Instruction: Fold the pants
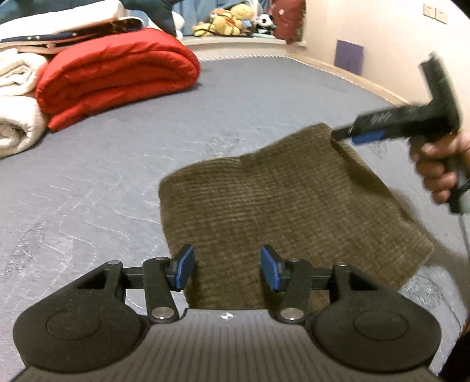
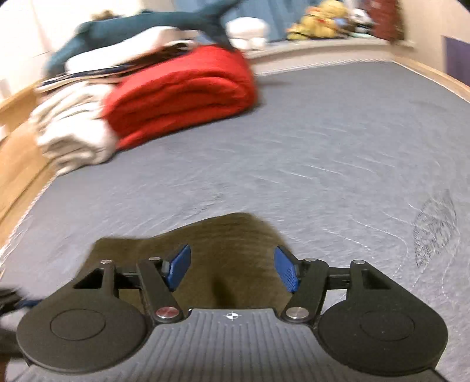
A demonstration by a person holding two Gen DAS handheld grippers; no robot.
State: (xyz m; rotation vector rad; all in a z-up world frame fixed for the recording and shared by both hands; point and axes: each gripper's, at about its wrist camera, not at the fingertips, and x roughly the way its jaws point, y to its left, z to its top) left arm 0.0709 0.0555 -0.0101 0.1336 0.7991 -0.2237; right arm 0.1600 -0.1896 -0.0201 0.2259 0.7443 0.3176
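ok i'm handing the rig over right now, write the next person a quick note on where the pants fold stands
Left tool: open, nothing gripped, over the near edge of the pants.
Right tool: open, nothing gripped, over the far right corner of the pants.
Pants: brown ribbed fabric, lying as a compact folded block on the grey mattress, clear of the red blanket.
Done: folded down to a roughly square stack, by the look of it.
Left: probably only a check that edges line up; whether another fold is wanted I cannot tell.

A red folded quilt (image 1: pixel 117 76) lay on the grey mattress (image 1: pixel 264 97), cream blankets (image 1: pixel 17 97) beside it, plush toys (image 1: pixel 232 20) behind.
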